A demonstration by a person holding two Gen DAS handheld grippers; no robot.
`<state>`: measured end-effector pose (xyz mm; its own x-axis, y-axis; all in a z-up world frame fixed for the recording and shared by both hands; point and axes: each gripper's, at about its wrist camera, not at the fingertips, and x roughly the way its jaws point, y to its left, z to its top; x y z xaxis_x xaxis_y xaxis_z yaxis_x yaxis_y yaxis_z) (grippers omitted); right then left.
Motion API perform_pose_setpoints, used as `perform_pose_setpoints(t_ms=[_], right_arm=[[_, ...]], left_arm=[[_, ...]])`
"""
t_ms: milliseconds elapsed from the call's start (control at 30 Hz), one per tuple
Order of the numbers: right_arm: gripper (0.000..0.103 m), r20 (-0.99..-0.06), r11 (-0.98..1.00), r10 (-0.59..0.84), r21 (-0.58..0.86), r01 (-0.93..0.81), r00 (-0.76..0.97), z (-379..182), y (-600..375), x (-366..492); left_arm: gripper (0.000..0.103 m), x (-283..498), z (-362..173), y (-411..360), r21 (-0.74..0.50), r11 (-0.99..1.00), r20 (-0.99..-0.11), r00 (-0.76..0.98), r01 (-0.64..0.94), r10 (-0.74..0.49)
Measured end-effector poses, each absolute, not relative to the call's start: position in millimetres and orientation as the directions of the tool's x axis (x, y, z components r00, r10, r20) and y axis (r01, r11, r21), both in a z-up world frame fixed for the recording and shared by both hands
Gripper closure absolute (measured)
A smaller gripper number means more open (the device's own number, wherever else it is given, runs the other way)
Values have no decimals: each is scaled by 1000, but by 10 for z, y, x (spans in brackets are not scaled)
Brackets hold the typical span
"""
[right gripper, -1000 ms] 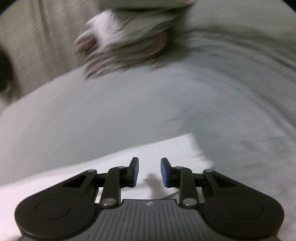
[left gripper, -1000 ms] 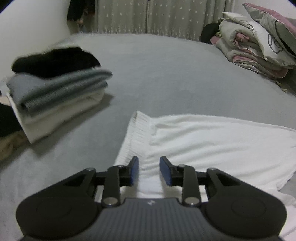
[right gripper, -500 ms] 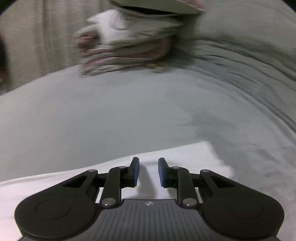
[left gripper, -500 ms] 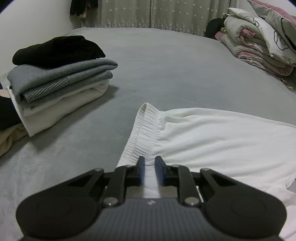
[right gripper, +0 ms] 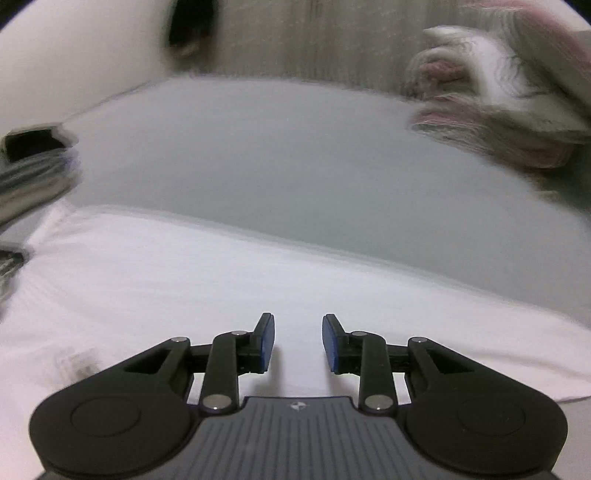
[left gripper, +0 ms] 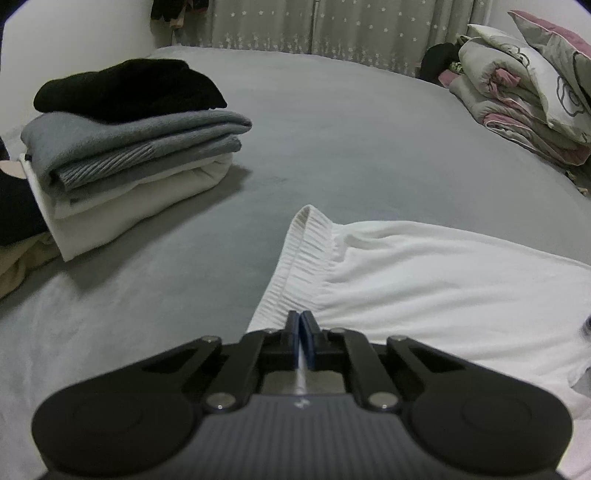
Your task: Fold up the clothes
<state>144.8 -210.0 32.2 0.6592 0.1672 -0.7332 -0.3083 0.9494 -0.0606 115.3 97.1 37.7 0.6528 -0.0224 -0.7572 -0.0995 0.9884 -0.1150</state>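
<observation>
White trousers (left gripper: pixel 436 280) with a ribbed elastic waistband (left gripper: pixel 304 254) lie spread on the grey bed (left gripper: pixel 332 140). My left gripper (left gripper: pixel 300 322) is shut on the near edge of the waistband; a thin fold of white cloth shows between its blue pads. In the right wrist view, which is motion-blurred, the same white trousers (right gripper: pixel 184 288) stretch across the lower half. My right gripper (right gripper: pixel 298 334) hovers open just over the cloth, nothing between its fingers.
A stack of folded clothes (left gripper: pixel 122 147), black on grey on white, sits at the left of the bed. Rolled quilts and pillows (left gripper: pixel 524 85) are piled at the far right before a curtain (left gripper: pixel 314 26). Dark and tan garments (left gripper: pixel 14 236) lie at the left edge.
My left gripper closed from open onto the waistband edge. My right gripper swung left over the trousers, away from the leg end, and widened its opening.
</observation>
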Motion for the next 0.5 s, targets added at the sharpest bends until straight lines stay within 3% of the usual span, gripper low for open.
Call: perform_pose_setpoints(t_ms=[100, 233, 367, 500], right_arm=[[73, -723, 948, 105, -135, -290, 683, 224, -1804, 1296], [73, -660, 962, 154, -69, -264, 735, 529, -1789, 1020], [72, -657, 978, 187, 55, -201, 730, 679, -1903, 664], [70, -667, 977, 204, 91, -194, 716, 654, -1968, 525]], left_arm=[[98, 1157, 378, 1020, -137, 985, -760, 649, -105, -36], [98, 1155, 408, 1108, -193, 975, -753, 653, -108, -76], [96, 1151, 442, 1198, -251, 962, -743, 659, -109, -119], [96, 1148, 476, 1289, -308, 945, -730, 665, -110, -161]])
